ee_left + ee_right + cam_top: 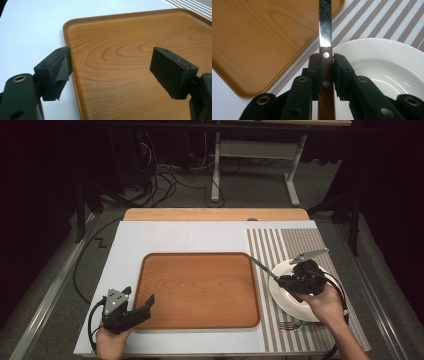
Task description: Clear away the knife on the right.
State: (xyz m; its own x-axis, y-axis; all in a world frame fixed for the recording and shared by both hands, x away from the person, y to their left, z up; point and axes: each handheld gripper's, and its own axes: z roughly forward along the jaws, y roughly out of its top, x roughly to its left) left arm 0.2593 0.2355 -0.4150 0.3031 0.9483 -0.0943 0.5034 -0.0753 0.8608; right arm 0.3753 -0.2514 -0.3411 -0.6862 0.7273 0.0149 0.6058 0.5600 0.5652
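A wooden tray (200, 290) lies at the centre of the high view on the white surface (165, 237), and nothing rests in it. At the right of the frame a white plate (290, 300) sits on a striped placemat (300, 242), with nothing on the part of its bowl that is visible.

The right gripper (327, 62) hangs over the plate's left rim, its jaws clamped on the brown riveted handle of a knife (325, 32); the blade points toward the tray's upper right corner, above the strip of mat between tray and plate. A fork (289, 325) lies on the mat just below the plate.

The left gripper (110, 72) hovers at the tray's lower left corner, jaws spread wide with nothing between them. White surface lies bare above and to the left of the tray. No writing is legible anywhere.
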